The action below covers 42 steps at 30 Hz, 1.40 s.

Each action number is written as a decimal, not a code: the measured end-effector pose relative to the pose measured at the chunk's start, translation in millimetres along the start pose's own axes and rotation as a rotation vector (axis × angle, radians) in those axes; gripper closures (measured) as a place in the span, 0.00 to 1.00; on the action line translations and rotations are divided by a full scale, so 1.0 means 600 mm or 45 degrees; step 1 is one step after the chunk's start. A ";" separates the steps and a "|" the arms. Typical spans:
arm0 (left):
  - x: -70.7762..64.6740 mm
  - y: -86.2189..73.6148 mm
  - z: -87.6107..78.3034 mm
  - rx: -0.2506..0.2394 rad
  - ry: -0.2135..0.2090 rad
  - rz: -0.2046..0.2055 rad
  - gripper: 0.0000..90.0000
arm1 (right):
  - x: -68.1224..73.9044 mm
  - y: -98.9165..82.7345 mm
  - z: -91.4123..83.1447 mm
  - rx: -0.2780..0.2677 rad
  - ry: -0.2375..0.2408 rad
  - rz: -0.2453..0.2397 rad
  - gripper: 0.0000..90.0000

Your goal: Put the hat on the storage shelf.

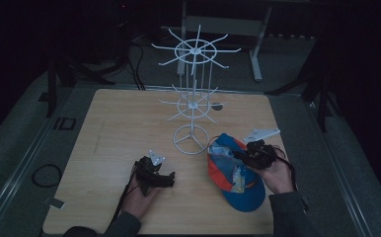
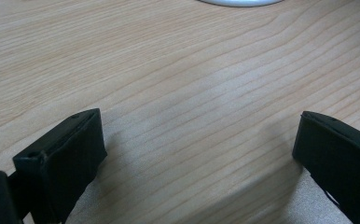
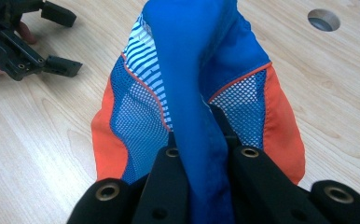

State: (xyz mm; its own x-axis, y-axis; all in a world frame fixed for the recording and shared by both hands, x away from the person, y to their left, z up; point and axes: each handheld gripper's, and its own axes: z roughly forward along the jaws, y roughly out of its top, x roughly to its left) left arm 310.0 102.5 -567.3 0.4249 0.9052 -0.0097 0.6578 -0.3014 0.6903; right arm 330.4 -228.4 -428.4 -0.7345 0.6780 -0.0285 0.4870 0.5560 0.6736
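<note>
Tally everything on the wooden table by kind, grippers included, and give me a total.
Caps: 1, the blue and orange cap, pinched in the right gripper
White wire display racks: 1, the rack
Handheld grippers: 2, the right gripper and the left gripper, its jaws apart over bare table
Total: 4

From where I stand, no lettering, label, brand or number can be read on anything here.
</note>
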 end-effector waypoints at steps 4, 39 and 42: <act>0.000 0.000 0.000 0.000 0.000 0.000 0.03 | 0.000 -0.002 -0.011 -0.016 0.011 0.008 0.98; 0.000 0.000 0.000 -0.006 0.002 -0.001 0.03 | 0.017 0.002 -0.066 -0.208 -0.040 -0.001 0.98; 0.000 0.000 0.000 -0.005 0.002 0.000 0.03 | 0.015 0.000 -0.068 -0.219 -0.045 0.006 0.98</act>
State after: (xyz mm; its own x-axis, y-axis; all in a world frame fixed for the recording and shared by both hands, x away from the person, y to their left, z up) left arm 310.1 102.4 -567.5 0.4238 0.9057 -0.0082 0.6551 -0.3003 0.6933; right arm 304.2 -241.8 -398.5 -0.7139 0.6985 -0.0486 0.4003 0.4641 0.7902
